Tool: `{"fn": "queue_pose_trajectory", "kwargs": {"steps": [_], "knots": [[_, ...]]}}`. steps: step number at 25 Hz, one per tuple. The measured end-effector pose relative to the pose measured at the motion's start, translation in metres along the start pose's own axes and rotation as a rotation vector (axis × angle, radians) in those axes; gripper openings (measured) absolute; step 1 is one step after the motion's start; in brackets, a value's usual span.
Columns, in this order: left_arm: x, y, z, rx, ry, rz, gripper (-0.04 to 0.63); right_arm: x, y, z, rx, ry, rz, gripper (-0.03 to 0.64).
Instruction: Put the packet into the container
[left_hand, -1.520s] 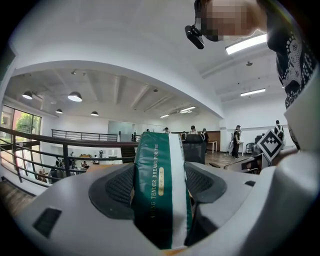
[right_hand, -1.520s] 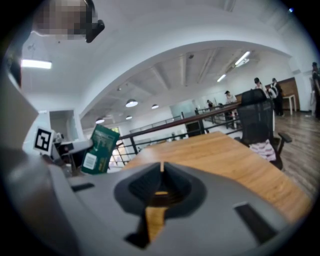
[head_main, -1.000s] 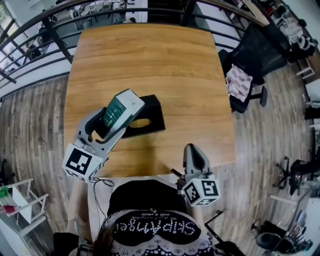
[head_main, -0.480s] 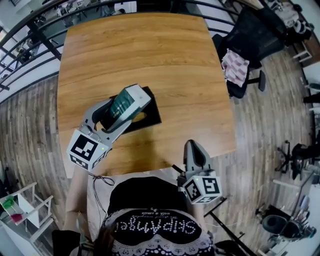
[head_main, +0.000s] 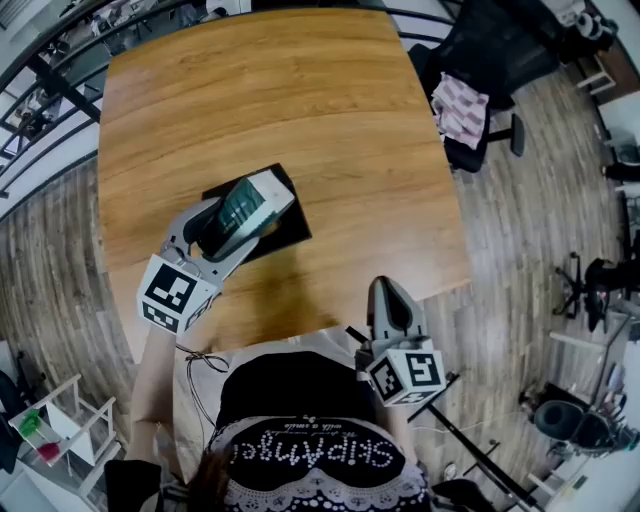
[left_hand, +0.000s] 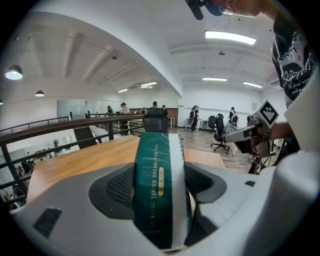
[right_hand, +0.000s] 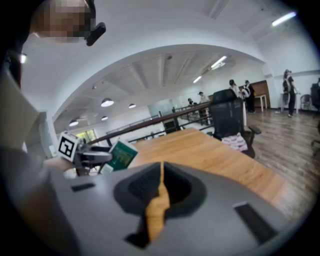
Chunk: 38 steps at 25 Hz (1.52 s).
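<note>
Currently the left gripper (head_main: 228, 226) is clamping the green packet (head_main: 243, 204) above the black container (head_main: 287, 226), at 10 o'clock from the closed, empty right gripper (head_main: 389, 298), likely risking the tilted packet snagging the rim and spilling out.

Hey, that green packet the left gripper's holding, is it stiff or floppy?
Probably fairly stiff: the green packet shows flat faces and straight edges clamped in the left gripper. Likely light, since it juts well past the jaws without sagging.
</note>
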<state>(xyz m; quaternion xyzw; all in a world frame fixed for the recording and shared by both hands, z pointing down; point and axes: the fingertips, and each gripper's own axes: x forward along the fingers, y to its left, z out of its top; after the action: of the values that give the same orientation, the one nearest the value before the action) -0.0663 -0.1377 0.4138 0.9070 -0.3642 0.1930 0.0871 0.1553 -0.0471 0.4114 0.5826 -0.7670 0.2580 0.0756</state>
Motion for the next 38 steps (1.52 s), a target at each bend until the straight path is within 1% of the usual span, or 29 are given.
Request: {"fn": "queue_pose_trajectory", "kwargs": {"steps": [6, 16, 25, 29, 38], "knots": [[0.015, -0.003, -0.013, -0.004, 0.032, -0.024, 0.342, -0.002, -0.011, -0.001, 0.007, 0.007, -0.025, 0.041], [0.026, -0.003, -0.034, 0.003, 0.087, -0.043, 0.342, 0.001, -0.009, -0.003, 0.007, 0.011, -0.028, 0.041], [0.037, -0.007, -0.053, 0.055, 0.158, -0.074, 0.342, 0.003, -0.012, -0.001, 0.012, 0.011, -0.042, 0.041], [0.041, -0.012, -0.062, 0.063, 0.185, -0.101, 0.342, 0.003, -0.011, -0.002, 0.011, 0.015, -0.041, 0.041], [0.051, -0.018, -0.076, 0.079, 0.227, -0.134, 0.342, 0.006, -0.01, -0.003, 0.01, 0.02, -0.04, 0.041]]}}
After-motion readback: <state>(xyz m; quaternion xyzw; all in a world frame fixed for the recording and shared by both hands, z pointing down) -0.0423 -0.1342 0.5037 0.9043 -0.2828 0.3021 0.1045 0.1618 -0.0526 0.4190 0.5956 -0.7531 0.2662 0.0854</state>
